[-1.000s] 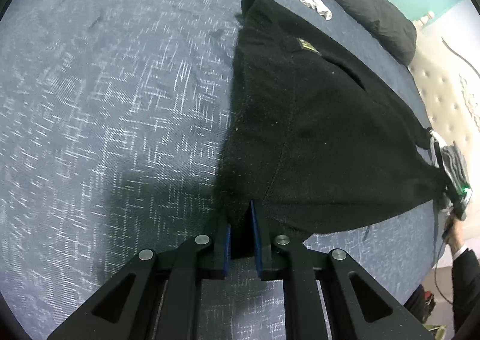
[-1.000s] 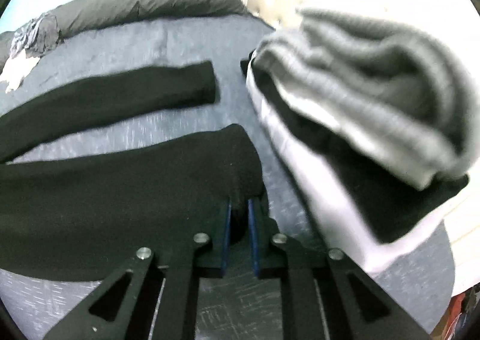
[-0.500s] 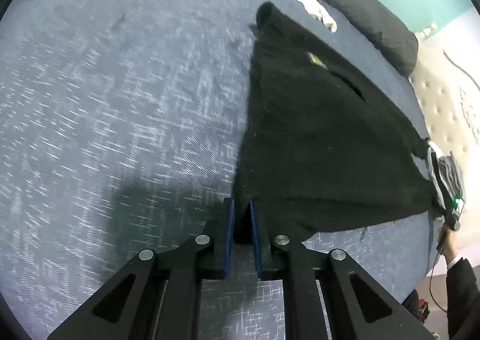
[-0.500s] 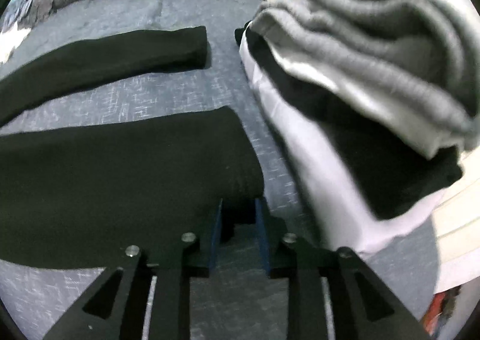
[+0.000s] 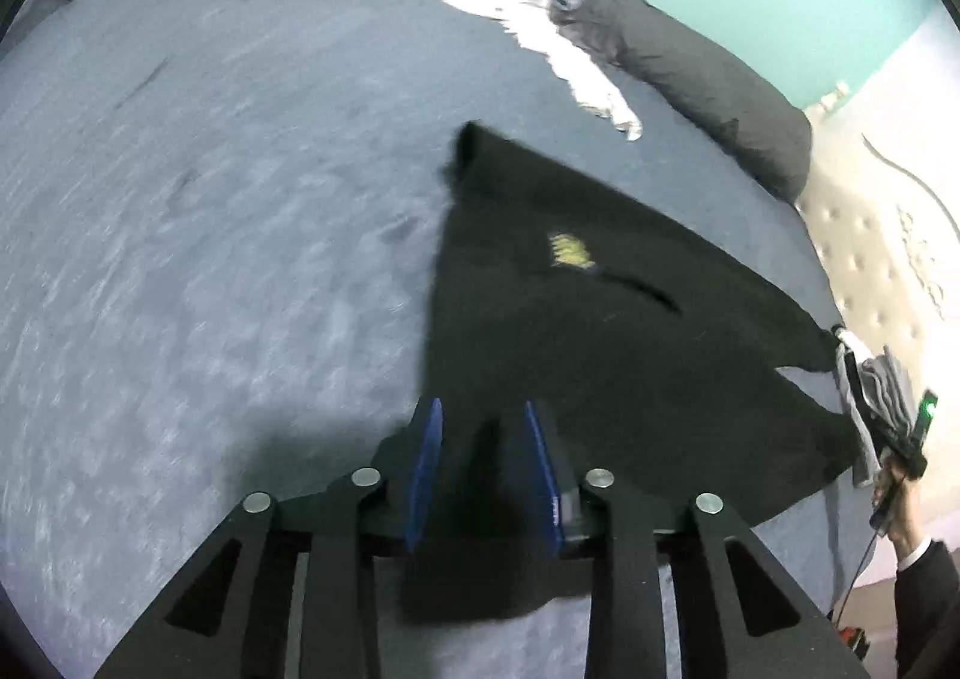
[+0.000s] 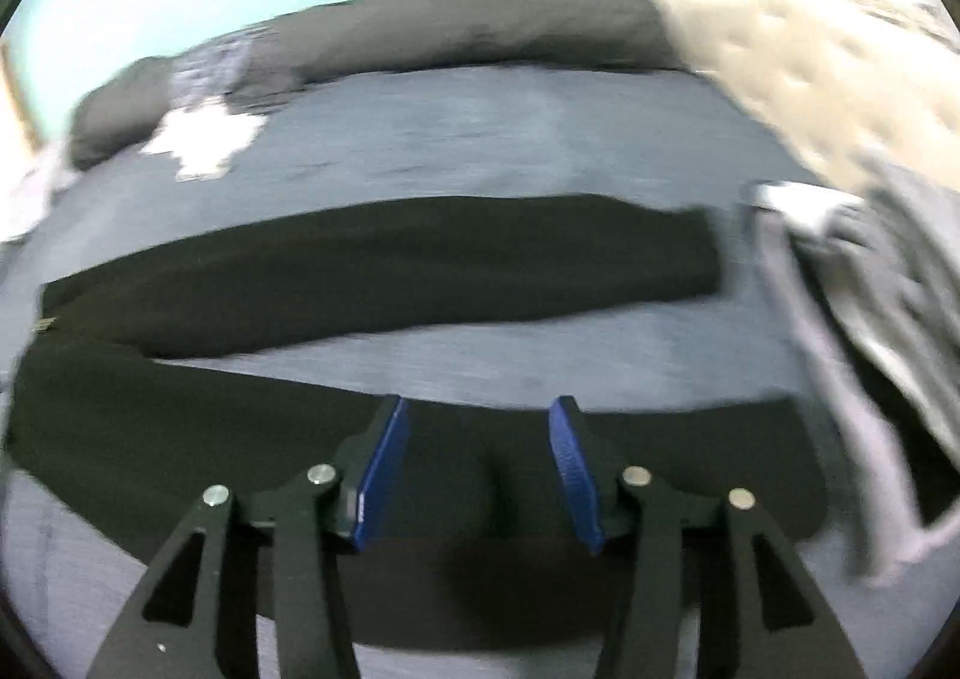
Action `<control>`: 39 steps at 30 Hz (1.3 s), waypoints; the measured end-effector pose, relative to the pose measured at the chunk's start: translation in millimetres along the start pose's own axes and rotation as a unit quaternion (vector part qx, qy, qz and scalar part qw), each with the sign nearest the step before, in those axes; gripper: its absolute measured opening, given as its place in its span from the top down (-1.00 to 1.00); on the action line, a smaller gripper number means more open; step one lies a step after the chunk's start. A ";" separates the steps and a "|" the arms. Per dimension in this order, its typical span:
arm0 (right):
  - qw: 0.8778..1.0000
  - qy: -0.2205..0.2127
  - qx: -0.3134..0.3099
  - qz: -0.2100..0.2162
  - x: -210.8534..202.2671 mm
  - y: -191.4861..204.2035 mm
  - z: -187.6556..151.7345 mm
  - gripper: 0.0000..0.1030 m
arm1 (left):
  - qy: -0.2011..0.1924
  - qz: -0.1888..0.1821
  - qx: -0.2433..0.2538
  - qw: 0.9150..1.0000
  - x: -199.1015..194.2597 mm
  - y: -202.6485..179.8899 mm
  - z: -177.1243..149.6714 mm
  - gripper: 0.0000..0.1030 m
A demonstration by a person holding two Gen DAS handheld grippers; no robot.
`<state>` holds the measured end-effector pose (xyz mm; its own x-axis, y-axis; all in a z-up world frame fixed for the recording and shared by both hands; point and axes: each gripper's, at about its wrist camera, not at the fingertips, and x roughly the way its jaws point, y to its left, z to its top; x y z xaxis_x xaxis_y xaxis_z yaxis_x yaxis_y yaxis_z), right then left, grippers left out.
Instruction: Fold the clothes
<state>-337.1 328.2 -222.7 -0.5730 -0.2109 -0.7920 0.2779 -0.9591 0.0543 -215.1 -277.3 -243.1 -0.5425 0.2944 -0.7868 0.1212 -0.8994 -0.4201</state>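
Note:
Black trousers (image 5: 600,331) lie flat on the blue-grey bedspread (image 5: 210,199), a yellow label (image 5: 570,252) near the waist. My left gripper (image 5: 485,409) is open over the near waist corner, with cloth under and between its fingers. In the right wrist view the two trouser legs (image 6: 390,271) stretch leftwards. My right gripper (image 6: 477,409) is open above the near leg's hem (image 6: 720,457). The right gripper also shows far right in the left wrist view (image 5: 900,433), by the leg ends.
A stack of folded grey, white and black clothes (image 6: 870,283) stands right of the hems. Dark pillows (image 5: 690,55) and a white garment (image 5: 576,61) lie along the far edge. A tufted cream headboard (image 5: 882,259) is at the right.
Both grippers have opened and let go of the trousers, which now lie flat. Both have lifted and pulled back a little from the cloth.

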 end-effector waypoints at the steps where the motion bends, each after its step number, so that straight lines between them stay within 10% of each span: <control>1: 1.000 -0.002 -0.006 0.016 2.5 14.2 5.9 0.02 | 0.001 -0.001 0.007 1.000 2.4 -6.2 2.9 0.28; 13: 0.975 0.018 -0.133 0.176 59.4 197.6 11.9 -0.04 | -0.011 0.012 -0.007 1.000 45.4 4.4 44.9 0.14; 22: 0.967 0.035 -0.169 0.187 78.0 229.3 6.8 -0.03 | -0.010 -0.018 -0.050 0.999 56.8 33.6 50.7 -0.02; 28: 0.964 0.058 -0.192 0.175 94.9 231.9 -3.8 0.80 | -0.016 -0.004 -0.033 0.999 53.2 28.2 45.1 0.46; 39: 0.963 0.062 -0.175 0.198 86.8 223.1 -21.6 0.93 | -0.018 -0.015 -0.009 1.000 20.4 22.5 32.6 0.89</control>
<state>-308.2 100.0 -292.5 -0.2782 -0.5016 -0.8191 0.7102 -0.6816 0.1761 -250.5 -302.0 -253.8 -0.5754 0.3089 -0.7573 0.1192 -0.8844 -0.4513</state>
